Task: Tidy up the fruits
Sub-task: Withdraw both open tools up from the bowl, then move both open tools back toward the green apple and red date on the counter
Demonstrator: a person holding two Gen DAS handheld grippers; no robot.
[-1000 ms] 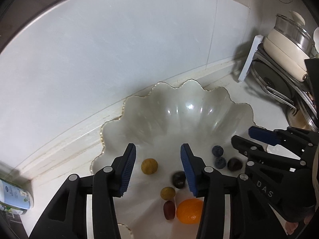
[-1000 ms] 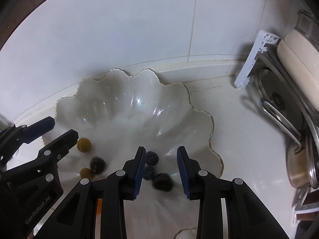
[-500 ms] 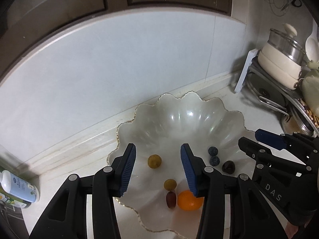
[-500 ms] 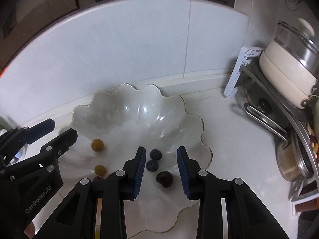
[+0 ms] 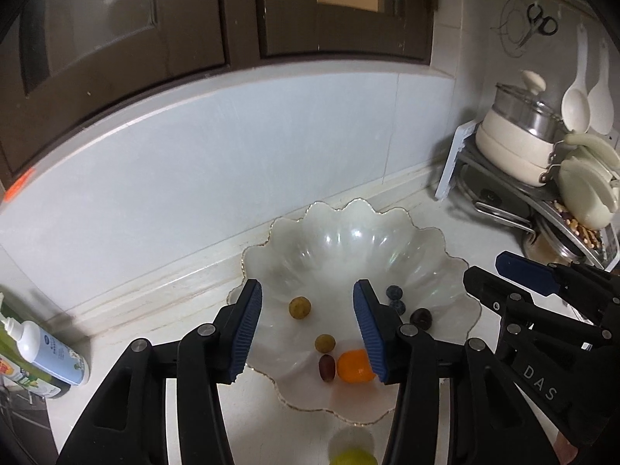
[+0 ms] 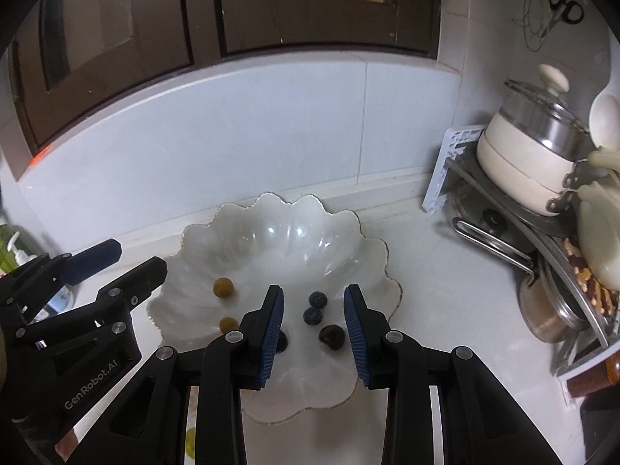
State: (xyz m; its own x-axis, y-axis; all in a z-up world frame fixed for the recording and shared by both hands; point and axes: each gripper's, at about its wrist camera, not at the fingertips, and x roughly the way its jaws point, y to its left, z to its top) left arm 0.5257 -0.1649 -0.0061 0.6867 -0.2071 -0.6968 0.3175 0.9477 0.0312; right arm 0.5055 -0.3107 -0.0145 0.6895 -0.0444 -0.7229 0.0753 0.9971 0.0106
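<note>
Backing off since a second ago, both empty grippers' fingers (image 5: pixel 248 325) apart, bowl (image 5: pixel 348 232) smaller.

The bowl (image 5: pixel 445 248) stands on the counter (image 6: pixel 445 271) near the wall. Inside it lie two blueberries (image 6: pixel 317 299) side by side; an orange (image 5: pixel 354 366) lies nearer. Pots (image 5: pixel 515 143) are stacked on the right, and probably a bottle (image 5: pixel 46 352) lies on the left.

The scalloped bowl (image 5: pixel 348 232) looks glossy, translucent white, like glazed glass, with a thin gilt rim; right of it, the pot (image 5: pixel 519 135) has a matt cream body, a clear glass lid and shiny steel band; behind it, smooth pale wall tiles (image 5: pixel 232 147)
</note>
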